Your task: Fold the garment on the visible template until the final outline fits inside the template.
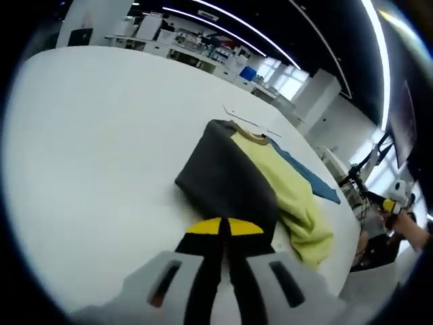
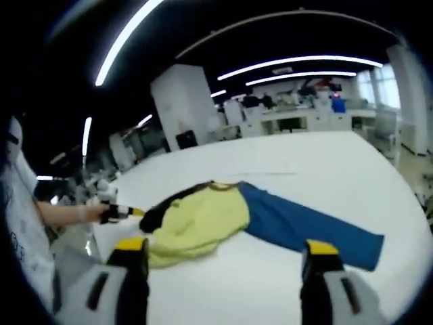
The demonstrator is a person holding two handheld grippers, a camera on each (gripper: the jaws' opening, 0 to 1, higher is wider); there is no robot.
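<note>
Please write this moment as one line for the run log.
garment: yellow, dark grey and blue cloth garment partly folded on white table | left gripper: jaws shut | right gripper: jaws open, empty

The partly folded black, yellow and blue fabric garment (image 2: 223, 217) lies on the broad white table (image 2: 318, 162), with white office desks (image 2: 304, 118) behind it.

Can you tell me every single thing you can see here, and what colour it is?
garment: one, yellow body, dark grey and blue parts, lying partly folded on the table.
table: one, white, under the garment.
template line: one, thin, on the table beyond the collar.
desks and shelves: several, white, far back.
ceiling lights: several white strips overhead.
left gripper: one, grey with yellow tips, jaws together, near the grey fold.
right gripper: one, same colours, jaws apart.
</note>
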